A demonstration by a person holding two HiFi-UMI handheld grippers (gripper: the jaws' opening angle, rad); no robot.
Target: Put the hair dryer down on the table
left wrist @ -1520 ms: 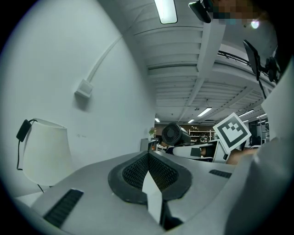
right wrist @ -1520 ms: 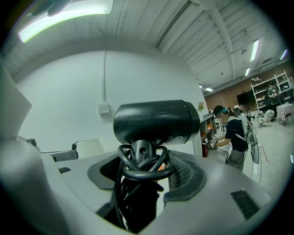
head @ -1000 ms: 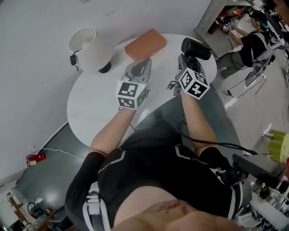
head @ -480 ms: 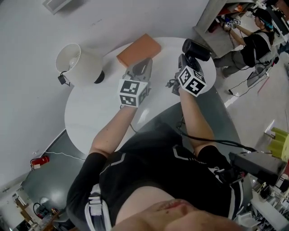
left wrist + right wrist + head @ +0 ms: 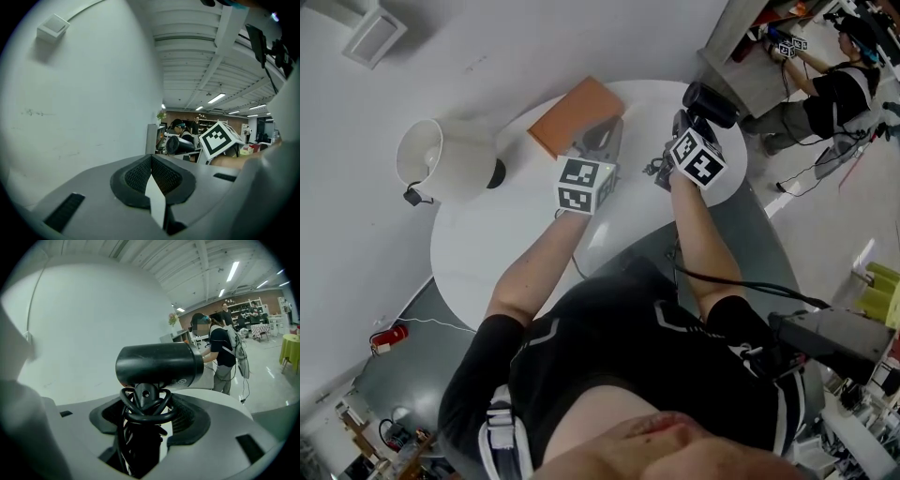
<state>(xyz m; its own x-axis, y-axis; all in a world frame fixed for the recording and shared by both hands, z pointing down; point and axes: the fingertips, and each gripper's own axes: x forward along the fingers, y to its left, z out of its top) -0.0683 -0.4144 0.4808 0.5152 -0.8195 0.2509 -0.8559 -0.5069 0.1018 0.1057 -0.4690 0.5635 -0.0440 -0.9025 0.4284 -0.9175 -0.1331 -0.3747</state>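
A black hair dryer [image 5: 708,101] [image 5: 159,364] stands upright above the far right part of the round white table [image 5: 487,234]. Its cord is wound round the handle. My right gripper [image 5: 686,129] [image 5: 145,427] is shut on that handle, and the barrel lies crosswise above the jaws. My left gripper [image 5: 602,139] [image 5: 152,174] hovers over the table's middle, to the left of the dryer, near the orange box. Its pads [image 5: 136,176] meet with nothing between them. In the left gripper view the hair dryer [image 5: 180,144] shows beside the right gripper's marker cube [image 5: 219,138].
A white table lamp [image 5: 441,159] lies tipped at the table's left side. An orange box [image 5: 572,112] sits at the far edge. A person [image 5: 834,94] works at a shelf at the back right. A black cable [image 5: 741,295] trails past my right arm.
The head view has swung, so lamp and box sit further left in the picture. Both grippers have edged slightly away from me. The hair dryer stays in the right gripper.
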